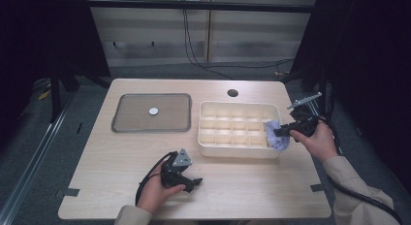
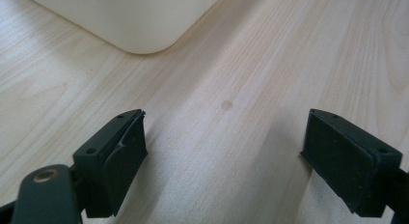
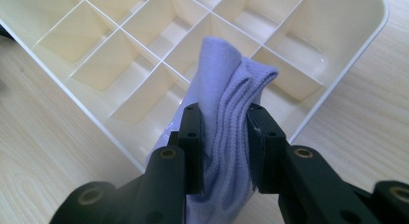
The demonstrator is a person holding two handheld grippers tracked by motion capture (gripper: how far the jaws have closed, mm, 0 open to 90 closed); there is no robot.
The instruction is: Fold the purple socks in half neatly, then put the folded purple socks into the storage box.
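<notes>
Lilac cloth (image 3: pixel 226 118) between right gripper (image 3: pixel 224 132) fingers (image 3: pixel 193 137)

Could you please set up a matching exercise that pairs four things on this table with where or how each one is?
Things:
1. purple cloth
2. small round disc
3. left gripper
4. divided cream tray

Places or states:
A. jaws open, low over bare wood
B. lying on the grey mat
C. pinched between the jaws of the right gripper
D. right of the grey mat, on the table

Pairs: 1-C, 2-B, 3-A, 4-D
</notes>
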